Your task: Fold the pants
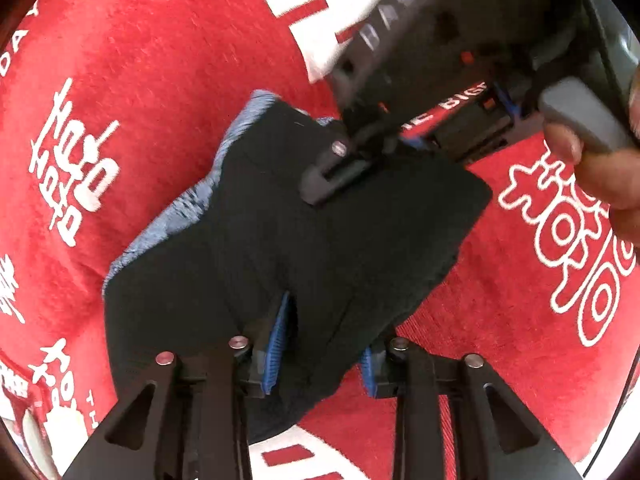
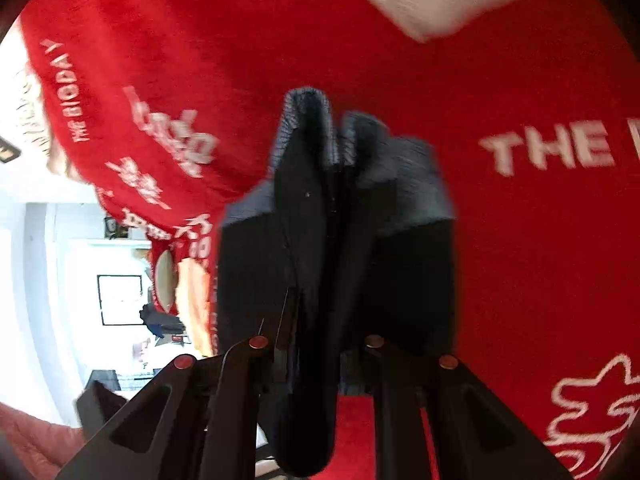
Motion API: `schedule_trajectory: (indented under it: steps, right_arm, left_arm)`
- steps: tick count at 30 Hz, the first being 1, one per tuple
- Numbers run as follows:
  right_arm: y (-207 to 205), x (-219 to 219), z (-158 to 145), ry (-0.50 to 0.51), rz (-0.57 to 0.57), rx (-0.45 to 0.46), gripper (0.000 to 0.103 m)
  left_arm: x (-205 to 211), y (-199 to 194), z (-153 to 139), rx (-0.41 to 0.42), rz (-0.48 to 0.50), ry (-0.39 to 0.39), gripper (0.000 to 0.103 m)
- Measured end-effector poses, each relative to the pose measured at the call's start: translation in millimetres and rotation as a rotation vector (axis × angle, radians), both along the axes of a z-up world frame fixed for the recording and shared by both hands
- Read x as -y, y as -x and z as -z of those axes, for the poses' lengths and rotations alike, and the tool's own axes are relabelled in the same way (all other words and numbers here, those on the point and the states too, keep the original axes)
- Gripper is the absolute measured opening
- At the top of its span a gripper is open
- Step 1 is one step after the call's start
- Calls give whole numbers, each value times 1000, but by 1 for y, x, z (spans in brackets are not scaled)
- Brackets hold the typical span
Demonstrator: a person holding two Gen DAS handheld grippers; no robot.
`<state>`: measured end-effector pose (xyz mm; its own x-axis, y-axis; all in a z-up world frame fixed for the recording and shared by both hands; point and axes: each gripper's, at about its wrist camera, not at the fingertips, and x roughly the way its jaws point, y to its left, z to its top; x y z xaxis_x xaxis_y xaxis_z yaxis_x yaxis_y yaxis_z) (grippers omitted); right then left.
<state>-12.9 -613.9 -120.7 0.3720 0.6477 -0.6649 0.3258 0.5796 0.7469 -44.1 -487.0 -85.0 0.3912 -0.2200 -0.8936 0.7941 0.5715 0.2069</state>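
The pants are black with a blue-grey inner side showing along their left edge. They hang folded above a red blanket. My left gripper is shut on the near edge of the pants, fabric bunched between its blue pads. My right gripper comes in from the upper right and is shut on the far edge of the pants. In the right wrist view the pants hang bunched between my right gripper's fingers, over the red blanket.
The red blanket carries white lettering and a white patch. A person's hand holds the right gripper's handle. Past the blanket's left edge a bright room with a dark-framed panel shows.
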Motion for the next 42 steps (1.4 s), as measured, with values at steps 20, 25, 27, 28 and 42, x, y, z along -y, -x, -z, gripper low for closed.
schedule_trajectory:
  steps: [20,25,27,28,42]
  right_arm:
    - [41,-23,-68,486,51,-121,20]
    - [27,-56,-58,544,-39,-116,20]
    - [22,-70,-51,575,-61,-130,20]
    - [22,-76,-43,588,-68,-145,20]
    - [42,-81,-28,621,-78,-186,19]
  left_arm:
    - [-105,-71,-48,-140,-290,105,63]
    - [-134,-97,-14,-268,-412,98,63]
    - [-140,-94,-3,-299,-415,103,64]
    - [-142,-90,0,-294,-411,110,64]
    - [-160,-106,3,-392,-479,207,66]
